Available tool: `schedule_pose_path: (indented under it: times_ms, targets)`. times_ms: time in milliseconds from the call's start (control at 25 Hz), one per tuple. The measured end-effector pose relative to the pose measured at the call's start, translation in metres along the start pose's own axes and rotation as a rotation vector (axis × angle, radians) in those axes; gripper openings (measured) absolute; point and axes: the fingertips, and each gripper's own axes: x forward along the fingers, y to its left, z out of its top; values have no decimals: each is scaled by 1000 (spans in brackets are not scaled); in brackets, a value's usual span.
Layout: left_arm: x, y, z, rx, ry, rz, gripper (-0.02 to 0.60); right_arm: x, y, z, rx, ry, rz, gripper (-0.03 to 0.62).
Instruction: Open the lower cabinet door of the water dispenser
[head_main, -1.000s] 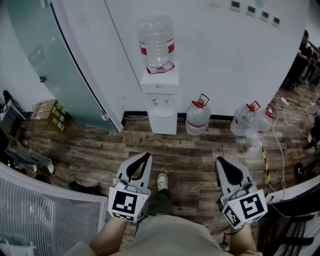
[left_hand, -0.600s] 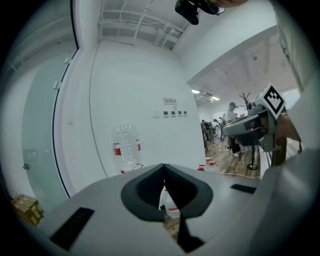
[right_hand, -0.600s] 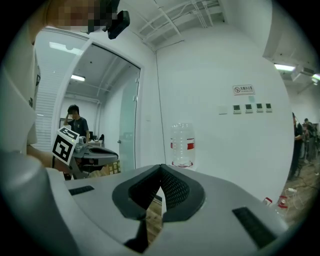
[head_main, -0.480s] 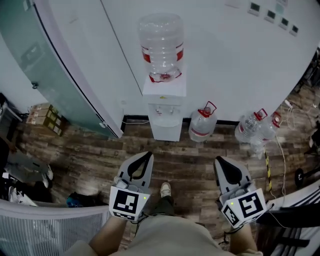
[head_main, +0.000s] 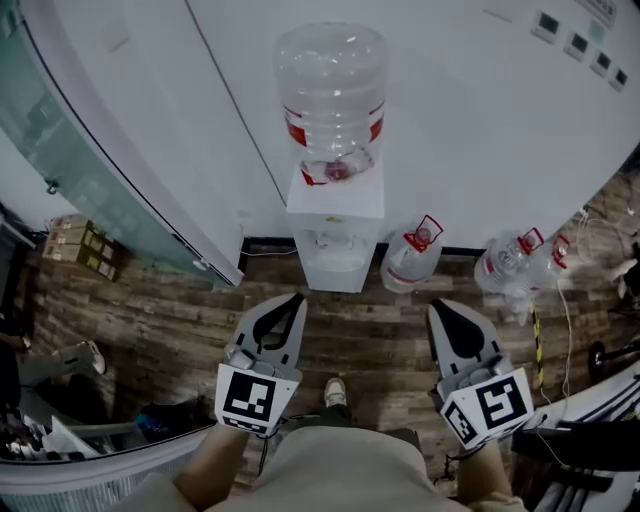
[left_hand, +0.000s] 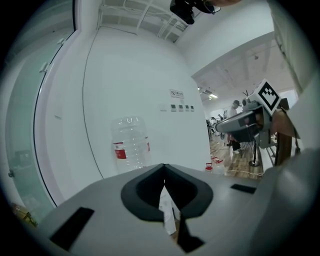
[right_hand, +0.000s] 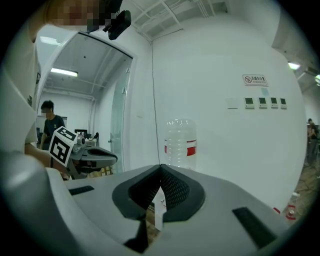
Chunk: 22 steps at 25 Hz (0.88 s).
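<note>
A white water dispenser (head_main: 335, 215) stands against the wall with a clear bottle (head_main: 330, 95) on top. Its lower cabinet front (head_main: 336, 272) is seen steeply from above, and I cannot tell how the door stands. Both grippers are held out level toward it, a stride short of it and touching nothing. My left gripper (head_main: 296, 298) has its jaws together and empty, and so does my right gripper (head_main: 437, 305). In the left gripper view the bottle (left_hand: 130, 145) rises above the shut gripper (left_hand: 164, 166). The right gripper view shows the bottle (right_hand: 181, 142) beyond the shut gripper (right_hand: 161, 167).
Spare water jugs (head_main: 412, 256) (head_main: 508, 264) stand on the wood floor right of the dispenser, with cables (head_main: 560, 310) beyond. A glass door (head_main: 70, 160) and cardboard boxes (head_main: 85, 248) are at left. The person's shoe (head_main: 335, 392) is between the grippers.
The person has walked toward the dispenser, which now looks larger and closer. Both grippers kept their level, shut pose and moved forward with the person.
</note>
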Motion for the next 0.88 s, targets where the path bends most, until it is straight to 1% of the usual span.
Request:
schedule_pose_path:
  times_ms: [200, 320, 480, 720, 800, 880]
  targets:
    - [25, 24, -3, -16, -4, -3, 6, 32, -13, 4, -1, 15, -9, 6]
    - [33, 33, -3, -24, -8, 3, 6, 43, -20, 4, 0, 25, -8, 6]
    - [39, 39, -6, -29, 7, 22, 6, 54, -29, 4, -1, 29, 1, 6]
    - [49, 35, -10, -41, 32, 72, 6, 64, -49, 0, 0, 25, 46, 6]
    - [54, 31, -10, -67, 38, 93, 6, 65, -57, -4, 1, 28, 71, 6]
    - [60, 26, -8, -62, 53, 117, 6, 68, -66, -7, 0, 34, 102, 6]
